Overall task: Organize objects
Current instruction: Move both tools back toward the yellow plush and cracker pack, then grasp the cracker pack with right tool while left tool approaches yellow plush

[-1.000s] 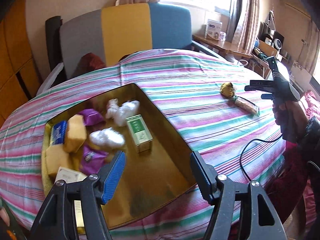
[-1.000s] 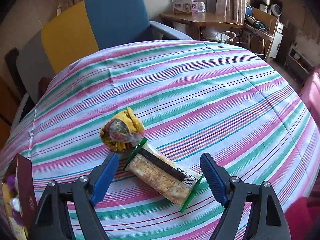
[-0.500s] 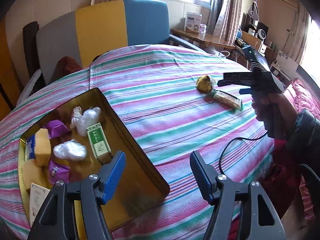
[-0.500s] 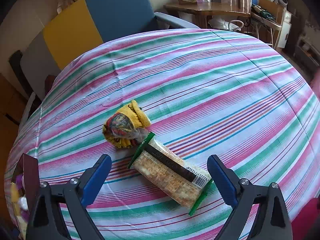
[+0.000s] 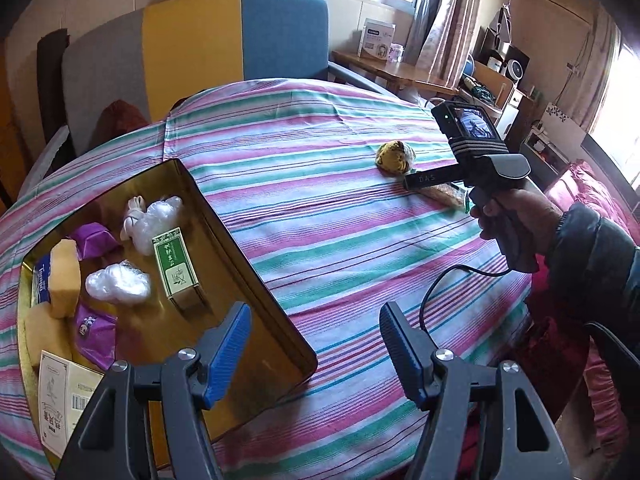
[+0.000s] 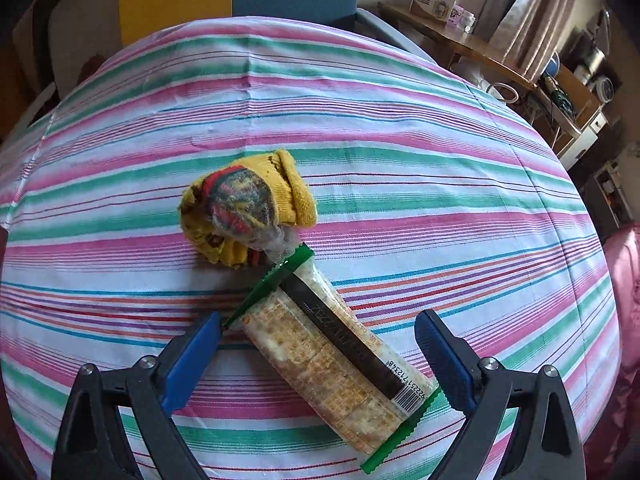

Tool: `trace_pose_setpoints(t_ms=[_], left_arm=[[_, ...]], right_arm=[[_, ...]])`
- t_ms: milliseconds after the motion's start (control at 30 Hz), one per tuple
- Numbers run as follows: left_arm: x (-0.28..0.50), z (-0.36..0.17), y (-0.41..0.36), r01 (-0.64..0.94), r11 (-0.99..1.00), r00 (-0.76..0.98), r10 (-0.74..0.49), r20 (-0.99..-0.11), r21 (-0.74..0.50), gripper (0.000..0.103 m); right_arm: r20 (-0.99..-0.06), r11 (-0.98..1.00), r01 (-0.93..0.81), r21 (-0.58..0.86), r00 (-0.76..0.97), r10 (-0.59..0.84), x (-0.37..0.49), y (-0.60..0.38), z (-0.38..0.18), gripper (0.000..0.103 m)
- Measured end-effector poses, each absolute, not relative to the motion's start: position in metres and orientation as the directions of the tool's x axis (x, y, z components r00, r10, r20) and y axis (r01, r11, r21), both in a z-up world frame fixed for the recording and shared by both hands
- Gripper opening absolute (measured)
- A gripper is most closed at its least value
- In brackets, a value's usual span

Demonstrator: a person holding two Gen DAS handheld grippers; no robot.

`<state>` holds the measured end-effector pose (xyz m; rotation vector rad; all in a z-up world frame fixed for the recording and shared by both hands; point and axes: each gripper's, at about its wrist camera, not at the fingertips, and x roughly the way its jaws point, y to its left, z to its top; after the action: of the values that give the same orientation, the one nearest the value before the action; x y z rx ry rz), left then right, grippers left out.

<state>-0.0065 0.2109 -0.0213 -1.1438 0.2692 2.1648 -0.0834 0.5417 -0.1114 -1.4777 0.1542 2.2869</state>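
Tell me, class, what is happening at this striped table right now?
A person is tidying loose items into a gold tin using two hand-held tools. The right tool is open and straddles a cracker pack lying on the tablecloth, not yet gripping it. A rolled yellow glove touches the pack's far end. The left tool hangs open and empty over the tin's near corner. The tin holds a green box and other small items.

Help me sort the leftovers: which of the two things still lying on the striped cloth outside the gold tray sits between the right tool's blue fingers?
The cracker packet, long, clear with green ends. The yellow knit bundle lies just beyond its far end.
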Motion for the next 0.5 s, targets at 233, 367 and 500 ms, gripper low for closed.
trace_pose_setpoints(t_ms=[233, 367, 500], left_arm=[[-0.004, -0.023, 0.215, -0.648, -0.752, -0.385, 0.463, -0.799, -0.123, 0.068], [-0.006, -0.023, 0.219, -0.65, -0.75, -0.379, 0.458, -0.804, -0.121, 0.068], [-0.008, -0.02, 0.227, -0.657, -0.745, -0.377, 0.454, -0.807, -0.112, 0.068]], right_arm=[[-0.921, -0.917, -0.394, -0.059, -0.334, 0.203, -0.079, 0.544, -0.111, 0.054], [-0.937, -0.918, -0.397, -0.018, -0.314, 0.155, -0.078, 0.545, -0.112, 0.055], [-0.946, -0.916, -0.402, 0.01, -0.301, 0.122, -0.075, 0.549, -0.114, 0.059]])
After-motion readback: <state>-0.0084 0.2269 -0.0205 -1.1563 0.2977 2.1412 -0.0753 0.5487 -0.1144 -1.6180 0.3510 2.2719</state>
